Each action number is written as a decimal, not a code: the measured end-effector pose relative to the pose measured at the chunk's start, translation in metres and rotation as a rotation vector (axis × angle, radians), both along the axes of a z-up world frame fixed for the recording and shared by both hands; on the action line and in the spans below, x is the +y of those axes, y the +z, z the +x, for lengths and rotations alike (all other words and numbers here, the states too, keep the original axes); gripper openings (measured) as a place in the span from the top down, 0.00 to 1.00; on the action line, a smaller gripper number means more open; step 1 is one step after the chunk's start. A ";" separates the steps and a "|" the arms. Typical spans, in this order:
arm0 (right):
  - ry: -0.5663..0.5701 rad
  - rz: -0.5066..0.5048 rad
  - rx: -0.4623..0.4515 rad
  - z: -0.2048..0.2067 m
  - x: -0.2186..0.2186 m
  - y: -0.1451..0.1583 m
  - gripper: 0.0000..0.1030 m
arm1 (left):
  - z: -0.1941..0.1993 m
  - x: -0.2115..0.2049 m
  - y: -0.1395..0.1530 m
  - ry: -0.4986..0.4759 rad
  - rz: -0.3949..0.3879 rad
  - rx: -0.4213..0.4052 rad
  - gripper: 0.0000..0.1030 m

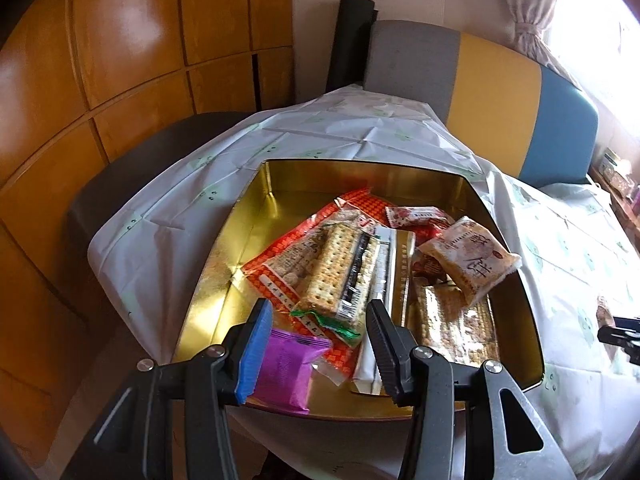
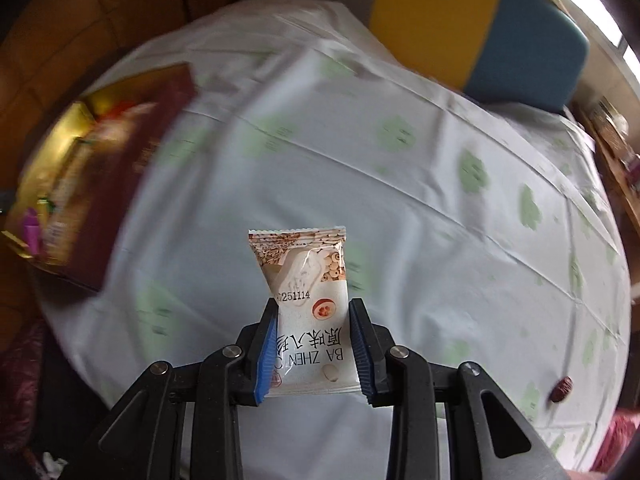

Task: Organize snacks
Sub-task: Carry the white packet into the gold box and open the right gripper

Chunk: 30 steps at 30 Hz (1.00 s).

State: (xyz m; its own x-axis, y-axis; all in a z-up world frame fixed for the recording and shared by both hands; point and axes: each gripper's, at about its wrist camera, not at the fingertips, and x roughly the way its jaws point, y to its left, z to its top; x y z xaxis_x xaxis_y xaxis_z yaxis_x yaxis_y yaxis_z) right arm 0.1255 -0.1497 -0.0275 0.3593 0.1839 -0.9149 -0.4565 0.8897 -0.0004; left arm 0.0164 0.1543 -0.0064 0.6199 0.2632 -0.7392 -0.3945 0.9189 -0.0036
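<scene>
The right gripper (image 2: 313,350) clamps a white snack packet (image 2: 308,316) above the tabletop (image 2: 440,200), right of the gold tin (image 1: 280,184). The left gripper (image 1: 320,344) hangs half-open and empty over the tin's near edge.

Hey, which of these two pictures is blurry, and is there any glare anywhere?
Right wrist view: the tin and tablecloth are smeared by motion blur, while the held packet and right gripper stay sharp. Left wrist view: sharp overall, with bright glare on the tin's gold floor and a blown-out window at top right.
</scene>
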 end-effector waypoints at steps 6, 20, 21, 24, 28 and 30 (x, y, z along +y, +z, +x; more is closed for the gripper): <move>0.196 0.144 -0.020 -0.016 0.078 0.030 0.67 | -0.005 0.016 0.003 0.049 -0.003 -0.009 0.52; 0.352 0.224 0.012 -0.004 0.247 0.024 0.66 | -0.015 0.056 0.002 0.162 -0.017 -0.022 0.52; 0.339 0.216 0.013 0.001 0.253 0.018 0.66 | -0.014 0.056 0.001 0.161 -0.019 -0.019 0.52; 0.307 0.145 0.021 0.014 0.270 -0.005 0.66 | -0.012 0.056 0.000 0.160 -0.023 -0.015 0.52; 0.298 0.123 0.010 0.018 0.272 -0.018 0.65 | -0.011 0.054 -0.001 0.158 -0.024 -0.012 0.52; 0.305 0.117 0.004 0.016 0.272 -0.018 0.65 | -0.011 0.053 -0.001 0.156 -0.023 -0.012 0.52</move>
